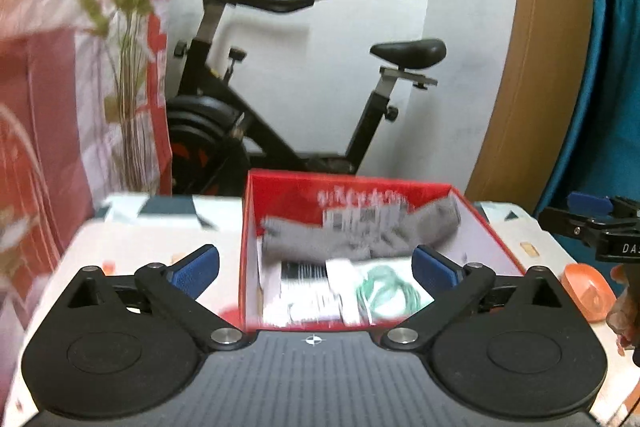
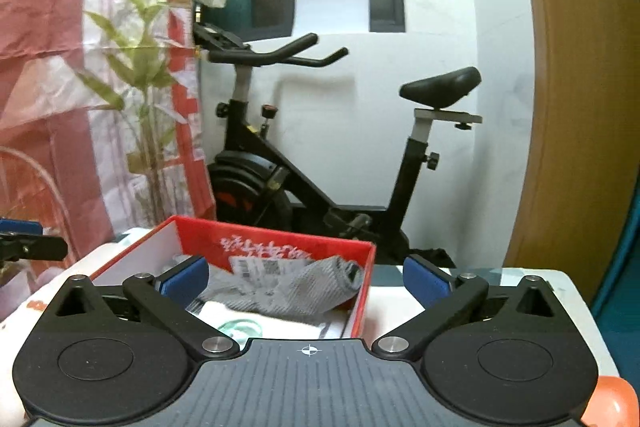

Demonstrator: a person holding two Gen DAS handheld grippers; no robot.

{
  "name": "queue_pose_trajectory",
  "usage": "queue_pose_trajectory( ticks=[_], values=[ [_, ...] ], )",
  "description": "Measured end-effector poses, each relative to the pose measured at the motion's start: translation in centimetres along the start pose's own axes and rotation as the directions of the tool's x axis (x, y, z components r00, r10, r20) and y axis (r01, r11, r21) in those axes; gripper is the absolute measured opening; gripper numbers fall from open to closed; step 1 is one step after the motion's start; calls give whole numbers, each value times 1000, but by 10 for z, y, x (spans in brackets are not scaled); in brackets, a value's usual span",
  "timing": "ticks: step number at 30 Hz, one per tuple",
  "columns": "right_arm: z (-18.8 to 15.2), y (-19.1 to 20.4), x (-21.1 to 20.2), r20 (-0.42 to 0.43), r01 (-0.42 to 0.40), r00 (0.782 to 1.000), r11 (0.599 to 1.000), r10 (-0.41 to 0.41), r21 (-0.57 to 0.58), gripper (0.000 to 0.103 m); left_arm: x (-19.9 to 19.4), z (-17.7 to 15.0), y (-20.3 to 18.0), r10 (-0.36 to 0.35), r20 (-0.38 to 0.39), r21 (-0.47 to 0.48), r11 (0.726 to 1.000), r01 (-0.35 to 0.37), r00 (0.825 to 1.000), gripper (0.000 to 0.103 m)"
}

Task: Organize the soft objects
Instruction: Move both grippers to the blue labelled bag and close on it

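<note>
I see a grey sock [image 1: 360,233] draped inside the red cardboard box [image 1: 256,211], lying over a white cloth with a green print [image 1: 384,291] and some barcode-labelled packets [image 1: 300,291]. The box sits on a white table [image 1: 132,247]. My left gripper [image 1: 316,267] hangs released over the box's near edge, its blue pads spread wide with nothing between them. My right gripper [image 2: 306,279] is likewise spread and empty, the box at its 11 o'clock, its right pad over bare table. An orange object [image 1: 586,293] lies at 3 o'clock of the box. Behind stands an exercise bike [image 2: 312,163], a floral curtain [image 2: 60,67] at 9 o'clock.
</note>
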State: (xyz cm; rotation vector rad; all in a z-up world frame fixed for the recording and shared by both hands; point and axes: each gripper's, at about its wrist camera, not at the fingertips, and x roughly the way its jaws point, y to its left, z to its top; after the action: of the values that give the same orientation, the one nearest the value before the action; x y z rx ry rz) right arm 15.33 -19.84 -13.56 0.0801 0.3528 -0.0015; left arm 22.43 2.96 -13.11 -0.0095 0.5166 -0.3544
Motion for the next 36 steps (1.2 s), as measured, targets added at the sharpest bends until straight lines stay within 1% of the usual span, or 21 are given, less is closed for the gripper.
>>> queue_pose_trajectory(
  ticks=[2, 5, 8, 9, 11, 13, 15, 17, 20, 22, 24, 25, 27, 30, 32, 34, 36],
  values=[
    [-8, 6, -5, -3, -6, 1000, 1000, 6, -6, 103, 1, -13, 5, 5, -34, -37, 999, -6, 999, 103],
    [-26, 11, -13, -19, -30, 999, 999, 30, 31, 103, -3, -33, 10, 9, -78, -72, 997, -14, 997, 103],
    [-53, 20, -20, -62, -55, 996, 997, 58, 53, 102, -8, -51, 10, 6, -104, -78, 997, -14, 995, 100],
    [-63, 23, -22, -83, -60, 995, 997, 64, 53, 102, -9, -56, 10, -13, -108, -82, 997, 4, 994, 99],
    [-82, 30, -22, -140, -68, 987, 996, 75, 58, 99, -7, -64, 14, -52, -124, -112, 993, 38, 991, 90],
    [-100, 36, -21, -215, -90, 971, 993, 104, 76, 94, -6, -73, 16, -67, -142, -145, 988, 46, 988, 83],
    [-111, 42, -20, -263, -114, 955, 989, 135, 92, 88, -4, -80, 18, -76, -158, -167, 985, 50, 985, 77],
    [-116, 47, -19, -282, -135, 946, 986, 159, 101, 84, -1, -86, 17, -91, -173, -180, 982, 60, 981, 68],
    [-118, 52, -21, -282, -162, 941, 981, 185, 105, 74, 5, -94, 17, -134, -194, -219, 972, 90, 972, 65],
    [-119, 54, -20, -293, -173, 935, 979, 198, 110, 70, 7, -98, 16, -140, -204, -232, 968, 91, 969, 64],
    [-122, 54, -19, -306, -174, 930, 978, 202, 116, 62, 8, -100, 15, -134, -212, -229, 970, 84, 968, 59],
    [-122, 53, -17, -315, -177, 926, 976, 208, 124, 61, 8, -102, 13, -134, -212, -227, 970, 84, 968, 55],
    [-122, 50, -12, -330, -184, 918, 973, 221, 141, 58, 10, -105, 11, -137, -219, -222, 971, 87, 966, 54],
    [-125, 49, -10, -343, -189, 910, 970, 231, 151, 57, 14, -108, 8, -142, -237, -216, 972, 90, 961, 51],
    [-126, 50, -9, -352, -200, 904, 968, 243, 154, 57, 16, -110, 8, -139, -249, -210, 974, 87, 958, 47],
    [-128, 51, -6, -365, -210, 895, 965, 255, 158, 55, 18, -110, 7, -137, -256, -204, 975, 85, 957, 46],
    [-131, 51, -4, -381, -218, 885, 961, 268, 169, 50, 19, -110, 7, -139, -260, -203, 975, 86, 956, 46]
  ],
)
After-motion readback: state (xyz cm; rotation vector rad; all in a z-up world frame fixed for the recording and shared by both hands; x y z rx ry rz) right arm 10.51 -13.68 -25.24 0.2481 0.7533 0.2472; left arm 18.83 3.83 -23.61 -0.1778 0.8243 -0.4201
